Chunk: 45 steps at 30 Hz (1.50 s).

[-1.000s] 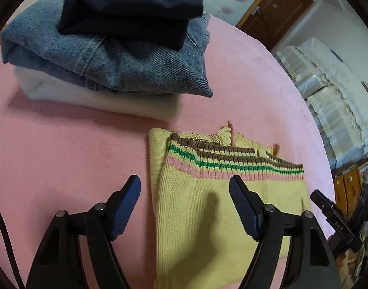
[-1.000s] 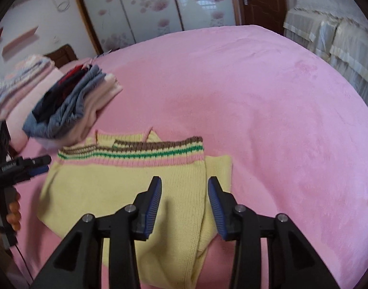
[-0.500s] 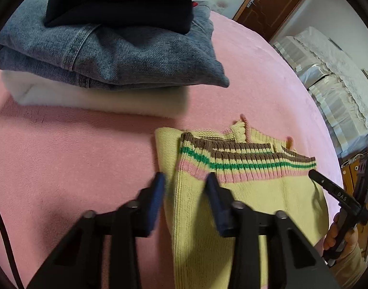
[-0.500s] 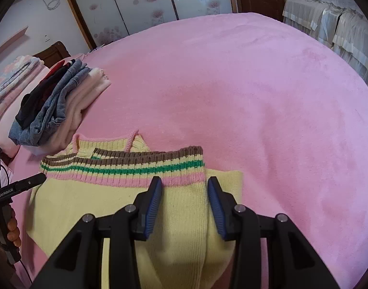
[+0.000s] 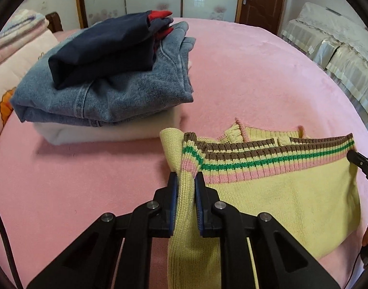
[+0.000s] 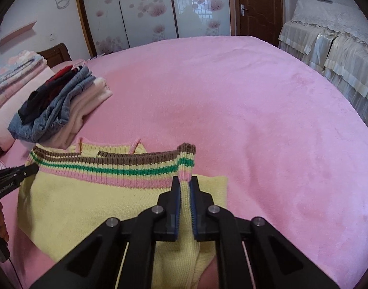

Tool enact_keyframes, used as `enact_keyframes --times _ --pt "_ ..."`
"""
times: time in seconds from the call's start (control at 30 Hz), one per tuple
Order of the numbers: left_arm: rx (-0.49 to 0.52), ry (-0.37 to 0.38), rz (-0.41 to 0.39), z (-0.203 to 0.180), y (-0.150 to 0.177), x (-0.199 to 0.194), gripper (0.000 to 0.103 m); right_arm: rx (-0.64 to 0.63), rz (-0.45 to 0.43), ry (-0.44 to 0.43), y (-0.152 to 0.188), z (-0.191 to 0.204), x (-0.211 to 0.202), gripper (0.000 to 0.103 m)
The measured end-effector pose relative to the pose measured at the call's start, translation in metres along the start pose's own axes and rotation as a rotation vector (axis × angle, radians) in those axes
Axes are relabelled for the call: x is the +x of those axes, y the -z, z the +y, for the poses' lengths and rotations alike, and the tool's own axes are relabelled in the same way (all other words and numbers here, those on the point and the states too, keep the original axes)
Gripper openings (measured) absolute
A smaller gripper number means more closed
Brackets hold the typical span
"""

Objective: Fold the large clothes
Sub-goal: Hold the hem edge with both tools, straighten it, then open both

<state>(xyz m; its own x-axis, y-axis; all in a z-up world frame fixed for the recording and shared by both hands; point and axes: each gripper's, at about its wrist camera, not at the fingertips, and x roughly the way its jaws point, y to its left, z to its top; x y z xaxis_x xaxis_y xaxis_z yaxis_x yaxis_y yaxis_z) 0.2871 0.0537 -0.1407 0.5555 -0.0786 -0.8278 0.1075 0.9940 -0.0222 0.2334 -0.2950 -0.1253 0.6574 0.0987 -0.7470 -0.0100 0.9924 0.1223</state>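
A yellow knit sweater with a brown, green and pink striped hem lies partly folded on the pink bed; it also shows in the right wrist view. My left gripper is shut on the sweater's left hem corner and holds it raised. My right gripper is shut on the right hem corner, also lifted. The hem stretches between the two grippers. The right gripper's tip shows at the right edge of the left wrist view.
A stack of folded clothes, dark blue on jeans on white, sits on the bed just behind the sweater's left side. Folded blankets lie at the far left. Covered furniture stands to the right.
Both grippers closed on the striped hem corners and lifted them off the bed. One second ago the left gripper was wide open above the sweater.
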Motion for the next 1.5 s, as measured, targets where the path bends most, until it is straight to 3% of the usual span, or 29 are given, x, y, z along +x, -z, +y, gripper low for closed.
enact_keyframes --times 0.13,0.33,0.47,0.53,0.73,0.83,0.97,1.5 --pt "-0.047 0.081 0.062 0.009 -0.002 0.01 0.012 -0.013 0.009 -0.007 -0.002 0.003 0.002 0.007" --pt "-0.131 0.169 0.073 0.034 0.001 0.012 0.013 -0.011 0.031 -0.018 0.002 0.003 0.009 0.007" --pt "-0.089 0.143 0.053 0.028 0.002 0.009 0.015 -0.002 0.038 -0.031 0.004 0.003 0.012 0.007" --pt "-0.066 0.13 0.044 0.023 0.002 0.01 0.022 -0.003 0.041 -0.035 0.004 0.004 0.013 0.007" --pt "-0.038 0.114 0.03 0.019 -0.002 0.015 0.022 -0.001 0.05 -0.039 0.005 0.002 0.016 0.007" --pt "-0.007 0.096 -0.014 0.012 -0.003 0.01 0.014 0.002 0.056 -0.038 0.007 0.001 0.018 0.007" --pt "0.032 0.087 -0.066 0.005 -0.002 -0.002 0.013 0.007 0.06 -0.041 0.008 -0.001 0.02 0.007" --pt "-0.007 0.087 0.003 0.01 0.001 0.009 0.014 0.008 0.073 -0.062 0.008 -0.004 0.02 0.007"
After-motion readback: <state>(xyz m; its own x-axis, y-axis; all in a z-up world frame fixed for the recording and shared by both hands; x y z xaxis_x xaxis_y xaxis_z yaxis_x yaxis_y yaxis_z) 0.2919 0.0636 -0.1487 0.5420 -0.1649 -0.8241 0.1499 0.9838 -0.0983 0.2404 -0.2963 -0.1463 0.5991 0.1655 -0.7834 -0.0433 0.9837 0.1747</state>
